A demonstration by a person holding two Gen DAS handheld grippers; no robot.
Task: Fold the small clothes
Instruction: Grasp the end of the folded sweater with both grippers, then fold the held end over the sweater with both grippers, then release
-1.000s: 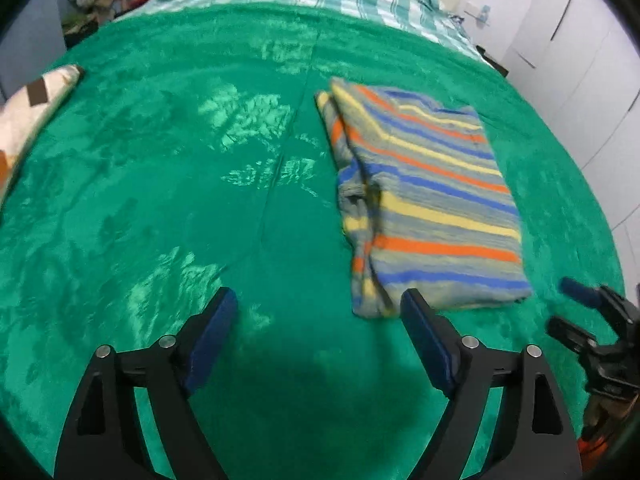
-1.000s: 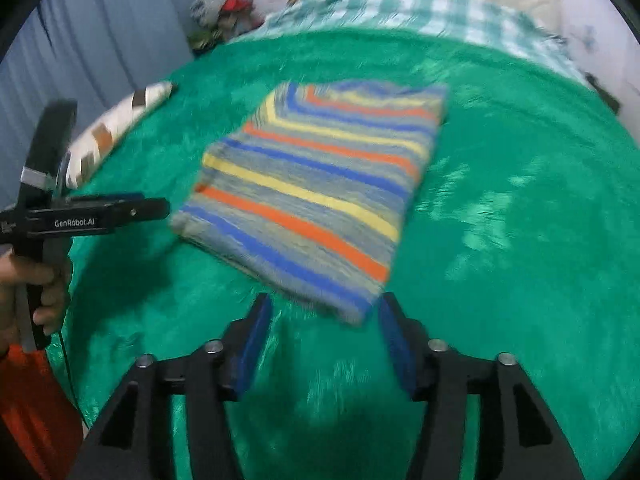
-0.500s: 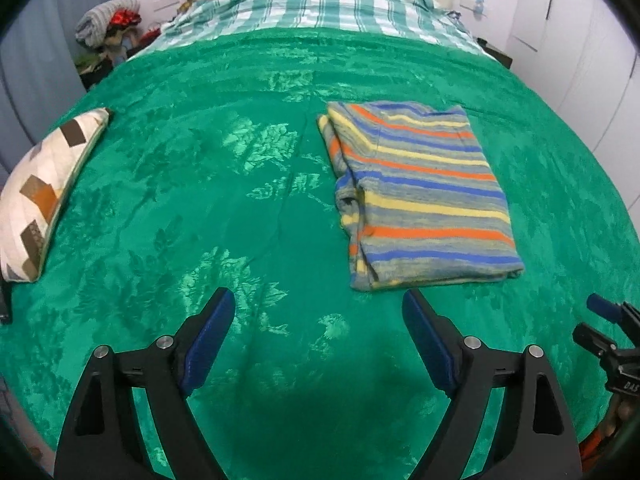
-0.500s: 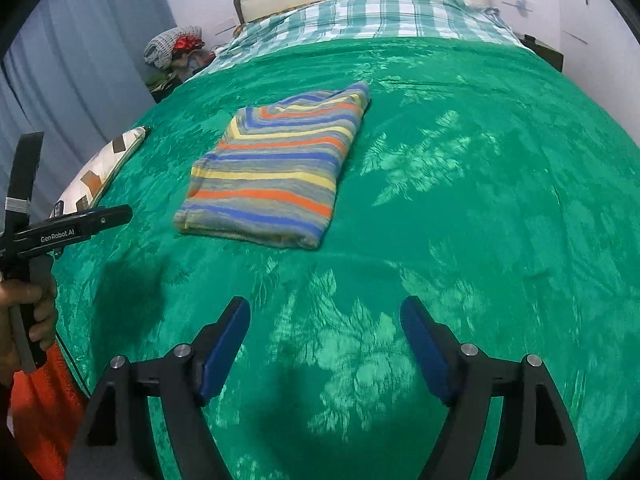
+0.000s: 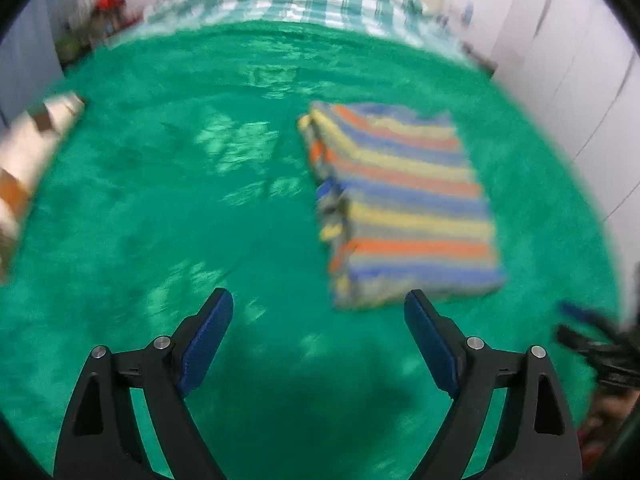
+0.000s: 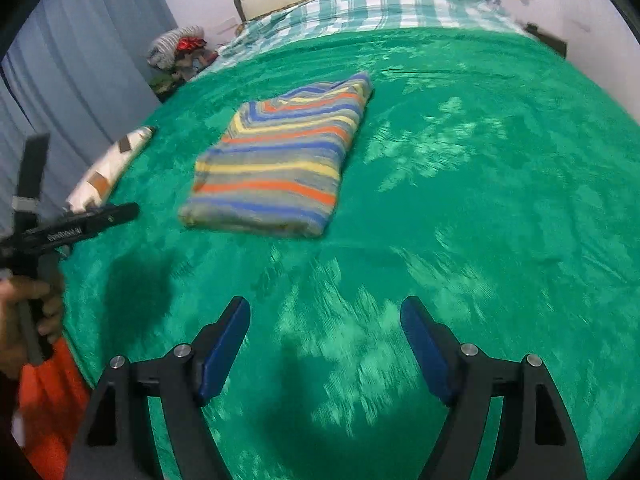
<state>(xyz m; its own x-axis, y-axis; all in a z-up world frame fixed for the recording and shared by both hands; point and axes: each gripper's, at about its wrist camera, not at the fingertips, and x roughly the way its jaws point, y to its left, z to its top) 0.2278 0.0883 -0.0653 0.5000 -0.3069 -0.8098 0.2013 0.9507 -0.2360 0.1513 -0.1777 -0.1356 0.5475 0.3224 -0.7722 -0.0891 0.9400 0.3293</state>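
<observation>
On the green blanket (image 6: 480, 200), one folded striped garment (image 6: 276, 168), one patterned cushion (image 6: 112, 164), two grippers' fingers (image 5: 216, 328) released, empty

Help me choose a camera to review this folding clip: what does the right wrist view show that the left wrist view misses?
Only the right wrist view: the hand gripping the left gripper's handle, the grey curtain, and the open right gripper from behind.

Only the left wrist view: the white cupboard doors and the open left gripper from behind.

Both: the folded striped garment lying free on the green blanket, the patterned cushion, and the checked sheet.
</observation>
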